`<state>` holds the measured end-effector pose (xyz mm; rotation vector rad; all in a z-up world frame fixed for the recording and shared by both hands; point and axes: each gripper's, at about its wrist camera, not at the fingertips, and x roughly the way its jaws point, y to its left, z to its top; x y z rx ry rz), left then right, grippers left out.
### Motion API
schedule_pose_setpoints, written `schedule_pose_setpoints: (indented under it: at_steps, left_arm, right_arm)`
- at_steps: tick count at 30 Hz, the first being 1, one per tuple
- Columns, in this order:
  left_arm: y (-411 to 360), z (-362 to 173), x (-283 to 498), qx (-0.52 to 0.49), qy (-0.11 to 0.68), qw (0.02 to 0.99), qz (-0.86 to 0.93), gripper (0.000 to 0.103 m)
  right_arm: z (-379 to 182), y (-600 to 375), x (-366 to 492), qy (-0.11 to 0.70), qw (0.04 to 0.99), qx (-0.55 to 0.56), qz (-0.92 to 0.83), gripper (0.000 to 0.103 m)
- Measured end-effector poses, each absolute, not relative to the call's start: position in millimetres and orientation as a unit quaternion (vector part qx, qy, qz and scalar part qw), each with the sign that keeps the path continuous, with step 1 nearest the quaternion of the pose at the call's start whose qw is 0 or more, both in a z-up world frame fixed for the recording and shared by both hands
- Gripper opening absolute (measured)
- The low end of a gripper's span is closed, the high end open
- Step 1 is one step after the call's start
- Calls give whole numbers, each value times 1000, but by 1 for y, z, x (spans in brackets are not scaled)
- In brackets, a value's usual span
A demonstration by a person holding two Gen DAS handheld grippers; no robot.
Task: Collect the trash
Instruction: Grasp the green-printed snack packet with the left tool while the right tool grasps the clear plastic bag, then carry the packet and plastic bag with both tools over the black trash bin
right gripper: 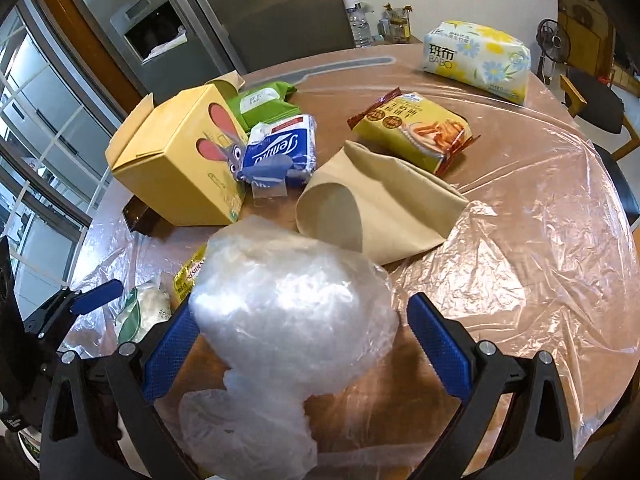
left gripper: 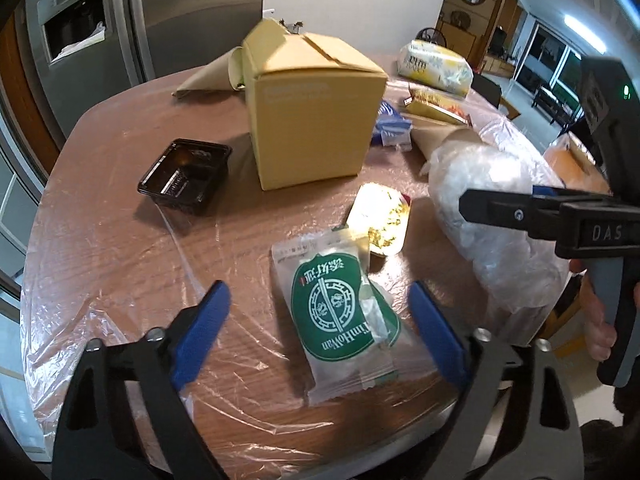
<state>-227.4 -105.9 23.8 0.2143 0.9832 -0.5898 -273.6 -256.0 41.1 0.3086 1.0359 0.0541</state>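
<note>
Blue-padded left tool gapes wide over a green "Tim Ho Wan" packet on the surface. Right tool, also wide, straddles a crumpled clear bag. Behind: "Tempo" tissues, "BABO" pack; a gold wrapper's lettering is half hidden.

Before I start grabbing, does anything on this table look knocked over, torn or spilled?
No spill shows. The yellow carton sits tilted with its top flaps open, the blue tissue pack beside it is torn open, and the brown paper bag lies on its side, mouth gaping. The clear plastic sheet over the table is rumpled.
</note>
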Motion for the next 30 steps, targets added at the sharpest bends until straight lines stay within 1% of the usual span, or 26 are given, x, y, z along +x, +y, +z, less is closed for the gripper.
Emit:
schedule_pose_setpoints:
  at_steps: [2,4,6,7,9,10,11,15,30]
  left_arm:
    - [-111,20,-228,114,464,835,-273,79]
    - [-113,19,-229,122,465,835,-268,72]
    - [-113,18,-230,127,464,836,-264,68]
    - [-113,18,-230,128,463,836,-264,62]
    - [-115,17,-231,133,461,837,-264,55]
    - [-115,17,-231,135,459,838,-264,48]
    - [-114,18,-232,135,459,838,-264,46]
    - [-110,20,-231,116,464,836,-269,44]
    - [-93,55,-244,106,430,859,-257,44]
  right_arm:
    - [40,-255,-274,496,856,141,26,97]
    - [37,-253,-272,501,854,138,26,91]
    - [33,-252,-270,503,852,142,31,82]
    - [32,-251,-270,504,851,143,34,78]
    - [34,-251,-271,502,853,137,33,66]
    - [34,-251,-270,503,852,138,40,63]
    - [34,-251,-271,503,852,142,44,62]
    - [38,-253,-274,497,853,150,52,57]
    - [78,-259,-306,460,875,134,71,56]
